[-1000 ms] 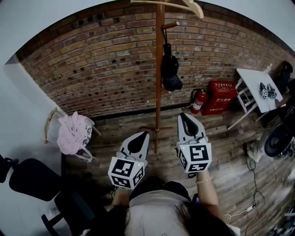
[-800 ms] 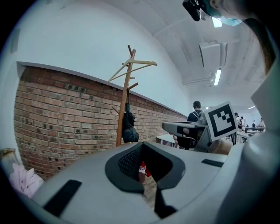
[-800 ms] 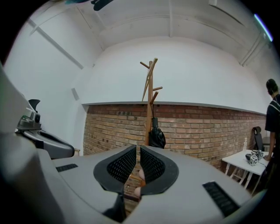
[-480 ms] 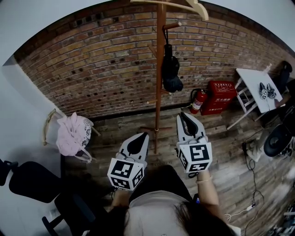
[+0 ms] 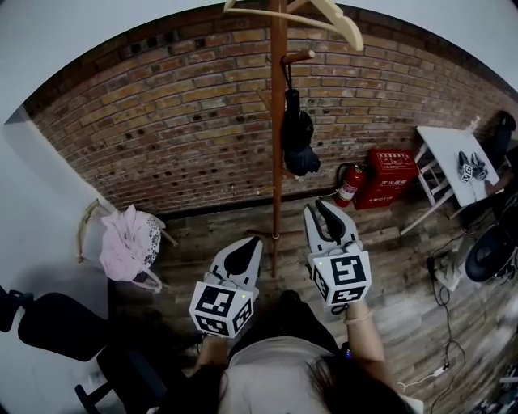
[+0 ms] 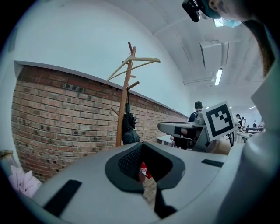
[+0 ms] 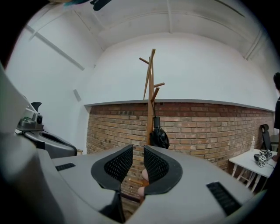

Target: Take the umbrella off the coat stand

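Roughly by size. Rough red brick wall (image 5: 162, 121) runs across the far side, with a worn wooden plank floor (image 5: 405, 267) below it.

- Coat stand (image 5: 278, 121): slim round wooden pole with short angled pegs. A pale curved wooden hanger (image 5: 328, 14) lies across its top.
- Far right: white flat-topped desk (image 5: 449, 154) on thin legs.
- Near left: black padded chair (image 5: 57, 323).
- Left, close to the wall: crumpled pink cloth (image 5: 129, 238), soft and heaped.
- Red boxy cabinet (image 5: 392, 168) stands against the wall, with a red cylindrical fire extinguisher (image 5: 350, 182) just to its left.
- Umbrella (image 5: 298, 137): black, folded into a limp fabric bundle. It hangs from a peg on the right side of the pole and touches the pole. It is on the stand and well apart from both tools.
- Left tongs (image 5: 254, 238): smooth grey plastic, tips together, nothing held.
- Right tongs (image 5: 324, 205): opening, with a narrow gap between the ribbed black pads (image 7: 117, 165) and nothing in it.
- Both tongs are aimed toward the stand.
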{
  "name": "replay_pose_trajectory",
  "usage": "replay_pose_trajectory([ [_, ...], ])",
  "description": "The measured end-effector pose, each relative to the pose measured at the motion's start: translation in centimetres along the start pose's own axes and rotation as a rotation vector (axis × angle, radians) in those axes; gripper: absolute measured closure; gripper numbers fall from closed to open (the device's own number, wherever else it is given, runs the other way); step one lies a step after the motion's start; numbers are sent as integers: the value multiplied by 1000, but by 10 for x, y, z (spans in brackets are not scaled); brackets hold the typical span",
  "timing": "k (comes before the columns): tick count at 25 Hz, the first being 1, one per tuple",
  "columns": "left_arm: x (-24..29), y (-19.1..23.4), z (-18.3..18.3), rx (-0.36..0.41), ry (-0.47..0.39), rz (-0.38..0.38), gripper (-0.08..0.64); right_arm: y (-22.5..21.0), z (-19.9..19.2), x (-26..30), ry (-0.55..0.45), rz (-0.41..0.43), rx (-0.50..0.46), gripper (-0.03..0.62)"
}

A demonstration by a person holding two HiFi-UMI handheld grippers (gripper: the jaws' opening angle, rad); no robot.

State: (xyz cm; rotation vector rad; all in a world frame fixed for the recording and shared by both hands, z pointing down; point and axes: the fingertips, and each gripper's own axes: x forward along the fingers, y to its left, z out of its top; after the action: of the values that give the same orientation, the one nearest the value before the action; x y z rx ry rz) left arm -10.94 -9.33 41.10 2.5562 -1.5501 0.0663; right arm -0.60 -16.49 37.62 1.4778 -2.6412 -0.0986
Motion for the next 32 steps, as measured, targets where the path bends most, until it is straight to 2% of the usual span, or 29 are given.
replay_pose_trajectory([
  [10, 32, 11, 13, -6, -6, 43, 551, -25, 7, 31, 0, 49, 1, 468],
  [21, 65, 22, 18, -20, -7, 96, 551, -46, 0, 70, 25, 113, 5, 386],
  [32, 87, 38, 19, -9, 3, 146, 551, -63, -11, 110, 55, 146, -10, 334],
])
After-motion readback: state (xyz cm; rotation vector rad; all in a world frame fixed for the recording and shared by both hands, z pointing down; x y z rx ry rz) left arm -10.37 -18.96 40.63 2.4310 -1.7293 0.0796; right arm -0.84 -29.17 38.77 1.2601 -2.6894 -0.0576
